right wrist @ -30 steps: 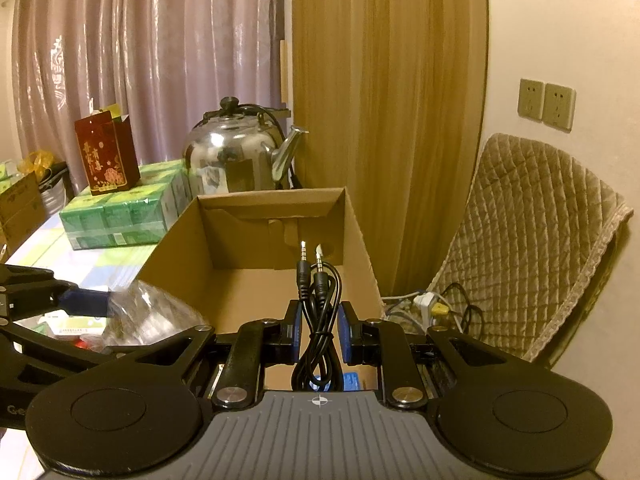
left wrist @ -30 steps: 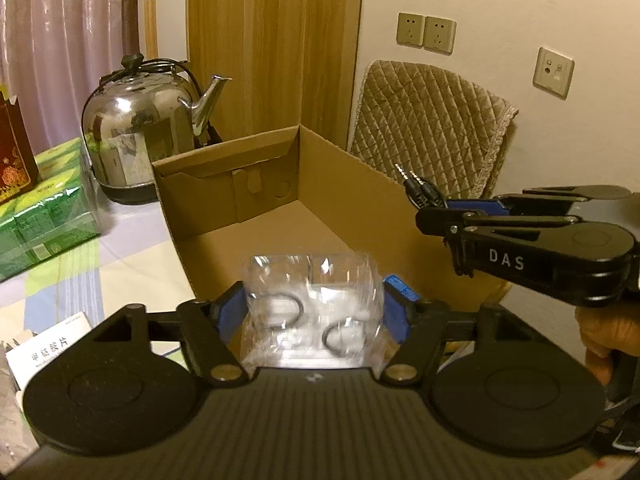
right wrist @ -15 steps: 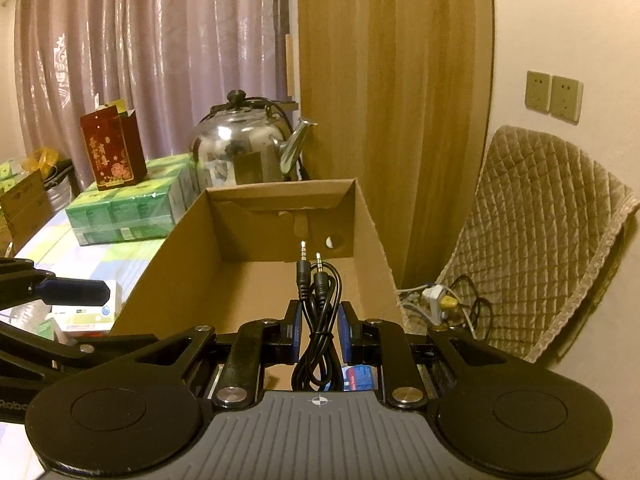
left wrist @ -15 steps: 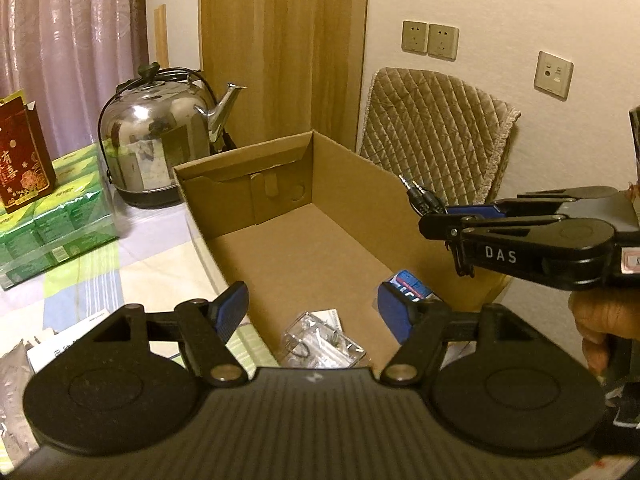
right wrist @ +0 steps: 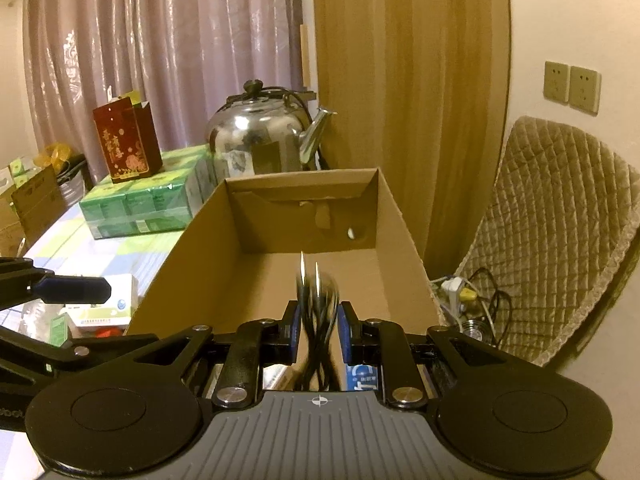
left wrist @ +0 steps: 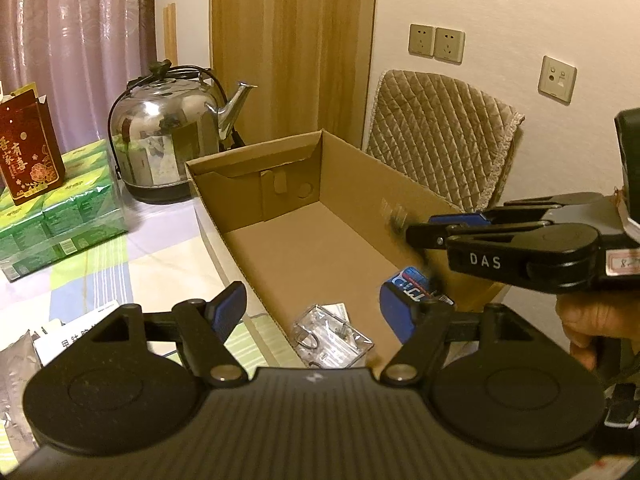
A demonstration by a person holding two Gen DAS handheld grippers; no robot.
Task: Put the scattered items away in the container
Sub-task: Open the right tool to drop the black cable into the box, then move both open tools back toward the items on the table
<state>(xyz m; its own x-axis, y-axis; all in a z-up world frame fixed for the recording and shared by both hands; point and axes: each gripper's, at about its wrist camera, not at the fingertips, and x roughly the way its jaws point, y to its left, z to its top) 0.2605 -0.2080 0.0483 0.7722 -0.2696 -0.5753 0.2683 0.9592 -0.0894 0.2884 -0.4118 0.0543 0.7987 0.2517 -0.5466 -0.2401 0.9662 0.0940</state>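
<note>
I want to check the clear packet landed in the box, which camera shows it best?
The left wrist view: the clear packet lies on the box floor, near end, unobstructed. In the right wrist view it is hidden behind the hand-held gripper's body.

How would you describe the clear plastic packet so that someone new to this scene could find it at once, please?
Start at the open cardboard box in front of the steel kettle. On its floor, at the near end, lies the clear plastic packet, beside a blue-and-white pack. It alone is see-through, with metal rings showing inside.
</note>
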